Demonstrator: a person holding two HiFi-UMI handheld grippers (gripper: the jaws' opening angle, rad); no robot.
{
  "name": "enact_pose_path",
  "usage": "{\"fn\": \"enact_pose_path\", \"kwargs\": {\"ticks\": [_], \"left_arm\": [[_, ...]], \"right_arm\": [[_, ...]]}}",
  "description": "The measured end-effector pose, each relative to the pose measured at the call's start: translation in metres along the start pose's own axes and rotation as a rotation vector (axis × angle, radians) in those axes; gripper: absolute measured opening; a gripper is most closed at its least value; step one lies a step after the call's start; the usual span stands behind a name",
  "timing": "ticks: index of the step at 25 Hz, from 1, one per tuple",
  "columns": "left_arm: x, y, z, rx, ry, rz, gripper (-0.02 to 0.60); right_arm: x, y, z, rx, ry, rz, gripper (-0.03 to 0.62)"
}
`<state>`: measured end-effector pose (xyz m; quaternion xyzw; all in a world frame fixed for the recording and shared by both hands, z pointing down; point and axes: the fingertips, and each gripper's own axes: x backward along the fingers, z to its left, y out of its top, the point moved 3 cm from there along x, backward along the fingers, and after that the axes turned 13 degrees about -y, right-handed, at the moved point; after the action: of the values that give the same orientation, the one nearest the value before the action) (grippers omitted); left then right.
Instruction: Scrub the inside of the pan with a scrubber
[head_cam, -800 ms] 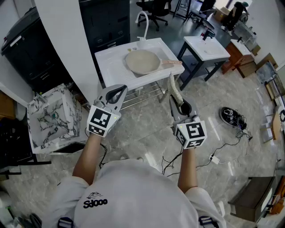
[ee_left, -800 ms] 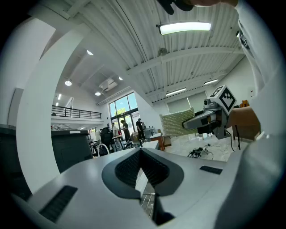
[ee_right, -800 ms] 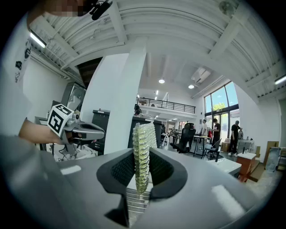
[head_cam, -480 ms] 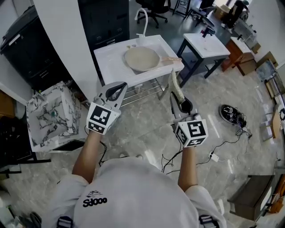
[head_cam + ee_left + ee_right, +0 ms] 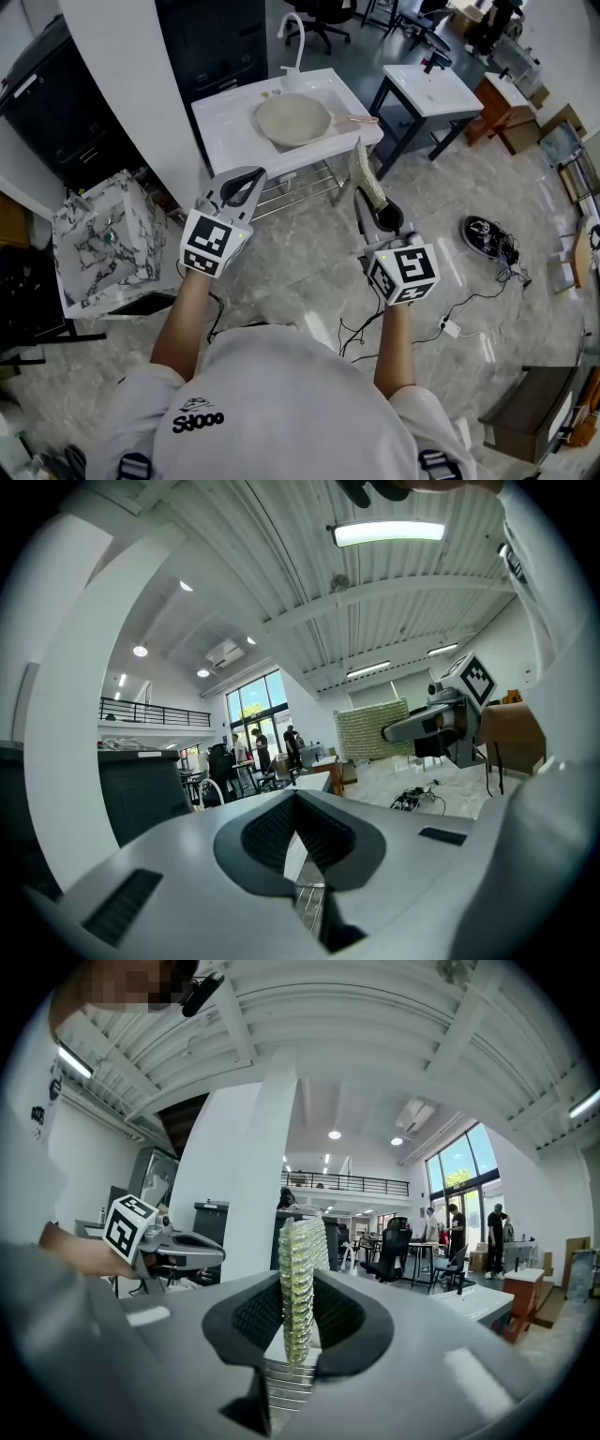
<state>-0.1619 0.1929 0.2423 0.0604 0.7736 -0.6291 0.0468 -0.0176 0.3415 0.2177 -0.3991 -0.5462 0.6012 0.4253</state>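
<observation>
The right claw (image 5: 367, 202) grips the scrubber (image 5: 365, 173) upright. The left claw (image 5: 242, 187) is clenched, empty. Both hang well short of the pan (image 5: 292, 119) on the white desk (image 5: 217, 136).

The right tongs (image 5: 298, 1324) have a smooth, matt grey plastic shell and dark pads (image 5: 251, 1314) with a fine ribbed grain. Pinched between them is a pale green-white scrubber (image 5: 300, 1269), rough and knobbly like woven mesh. The left tongs (image 5: 298, 822) are of the same matt grey plastic, and their finely ribbed dark pads meet. The round beige pan (image 5: 292, 120) looks dull and faintly speckled inside, and its slim handle (image 5: 354, 119) has a pale wood tone. Under the pan, the white bench (image 5: 225, 141) has a smooth, glossy top. The grey marbled stone floor (image 5: 300, 272) is polished and throws back light. The person's white shirt (image 5: 281, 403) is soft, matt cloth.
</observation>
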Motion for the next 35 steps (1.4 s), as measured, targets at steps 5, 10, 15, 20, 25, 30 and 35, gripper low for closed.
{"fn": "enact_pose_path", "kwargs": {"ticks": [5, 10, 15, 20, 25, 30, 35], "left_arm": [[-0.012, 0.005, -0.007, -0.013, 0.006, 0.005, 0.003], [-0.020, 0.002, -0.019, -0.018, 0.020, 0.037, 0.003], [-0.021, -0.001, -0.034, -0.010, 0.039, 0.061, 0.003], [-0.023, -0.002, -0.040, 0.000, 0.051, 0.076, 0.003], [-0.025, -0.006, -0.033, 0.004, 0.066, 0.079, 0.003], [-0.033, -0.025, -0.017, 0.024, 0.080, 0.098, 0.003], [-0.059, -0.033, 0.016, 0.028, 0.074, 0.077, 0.003]], "right_arm": [[0.000, -0.008, -0.015, 0.028, -0.006, 0.020, 0.074], [0.004, -0.019, -0.025, 0.016, 0.041, 0.042, 0.072], [0.008, -0.029, -0.035, -0.044, 0.074, 0.061, 0.071], [0.008, -0.026, -0.046, -0.099, 0.081, 0.049, 0.071], [0.002, -0.027, -0.049, -0.086, 0.100, 0.040, 0.069], [-0.016, -0.038, -0.051, -0.094, 0.111, 0.055, 0.068], [-0.051, -0.042, -0.062, -0.076, 0.098, 0.055, 0.067]]}}
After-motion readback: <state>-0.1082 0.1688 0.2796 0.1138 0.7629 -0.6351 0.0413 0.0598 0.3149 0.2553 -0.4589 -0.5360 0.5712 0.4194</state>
